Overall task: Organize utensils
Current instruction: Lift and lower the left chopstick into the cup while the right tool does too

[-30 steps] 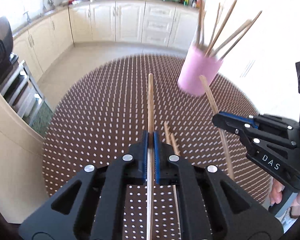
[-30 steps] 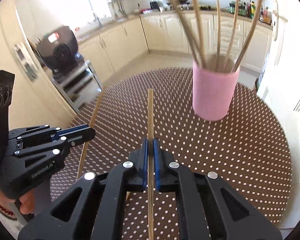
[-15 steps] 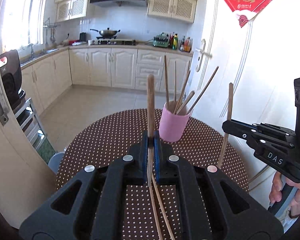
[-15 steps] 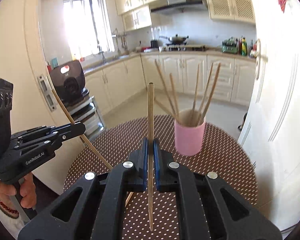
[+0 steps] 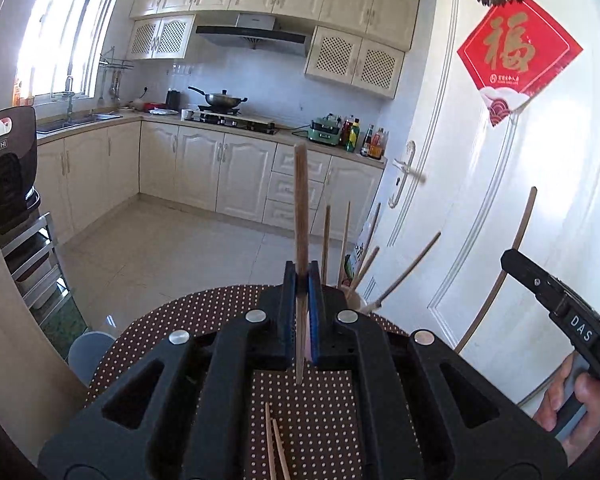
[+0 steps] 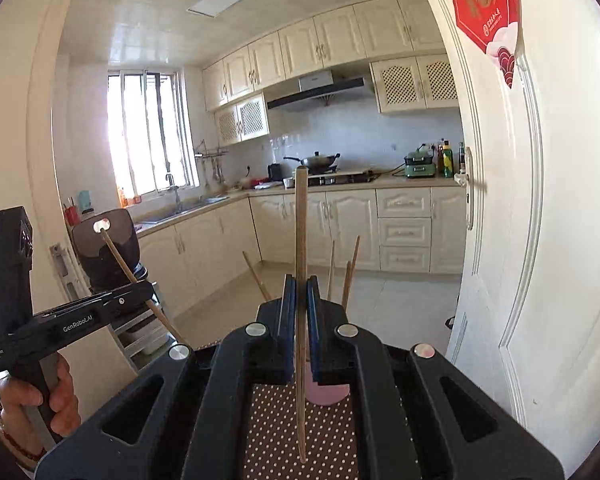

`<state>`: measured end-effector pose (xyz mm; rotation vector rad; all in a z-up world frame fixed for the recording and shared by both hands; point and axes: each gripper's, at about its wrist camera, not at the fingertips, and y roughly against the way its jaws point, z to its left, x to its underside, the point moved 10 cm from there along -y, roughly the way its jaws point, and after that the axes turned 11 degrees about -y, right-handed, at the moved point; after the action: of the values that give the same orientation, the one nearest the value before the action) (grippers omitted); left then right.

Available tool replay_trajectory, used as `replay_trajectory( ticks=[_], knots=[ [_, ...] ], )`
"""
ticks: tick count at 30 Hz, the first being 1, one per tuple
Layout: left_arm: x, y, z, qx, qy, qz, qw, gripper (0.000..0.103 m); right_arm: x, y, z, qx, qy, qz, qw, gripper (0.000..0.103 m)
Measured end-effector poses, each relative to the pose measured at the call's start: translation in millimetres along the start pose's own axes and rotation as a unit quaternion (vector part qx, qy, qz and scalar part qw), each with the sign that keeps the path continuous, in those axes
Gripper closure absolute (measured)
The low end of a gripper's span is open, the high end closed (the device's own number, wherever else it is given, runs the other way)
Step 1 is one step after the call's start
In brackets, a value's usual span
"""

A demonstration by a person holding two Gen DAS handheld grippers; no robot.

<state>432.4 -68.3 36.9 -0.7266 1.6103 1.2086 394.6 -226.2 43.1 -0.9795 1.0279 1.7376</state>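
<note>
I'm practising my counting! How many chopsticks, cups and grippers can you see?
Chopsticks: 9 (1 in the left gripper, 1 in the right gripper, 5 showing in the cup, 2 on the table)
Cups: 1
Grippers: 2
Total: 12

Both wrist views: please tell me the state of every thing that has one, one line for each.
left gripper: shut on a chopstick, held upright.
right gripper: shut on a second chopstick, upright.
pink cup: standing on the dotted table, mostly hidden, sticks in it.
two loose chopsticks: lying on the table.
white door: open.
</note>
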Motion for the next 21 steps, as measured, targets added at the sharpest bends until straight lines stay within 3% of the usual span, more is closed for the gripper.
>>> replay_trajectory(
  ticks=[6,13,18,21],
  knots=[
    [-29.7,-28.2,13.1,-0.025,0.016,-0.025,0.9992,0.097,-19.0,-22.1,-2.7,-0.002,0.001,-0.048,0.999,0.099],
    [-56.5,-67.5,15.7,-0.037,0.021,-0.05,0.9979,0.097,-28.9,-50.6,5.8,0.016,0.045,-0.092,0.995,0.099],
    [-68.9,-78.7,11.7,-0.013,0.033,-0.077,0.9964,0.097,-33.1,-67.6,2.6,0.01,0.042,-0.107,0.993,0.099],
    [-67.2,-88.6,4.8,0.003,0.03,-0.073,0.9969,0.097,-32.3,-75.7,-0.2,0.006,0.039,-0.112,0.993,0.099]
  ],
)
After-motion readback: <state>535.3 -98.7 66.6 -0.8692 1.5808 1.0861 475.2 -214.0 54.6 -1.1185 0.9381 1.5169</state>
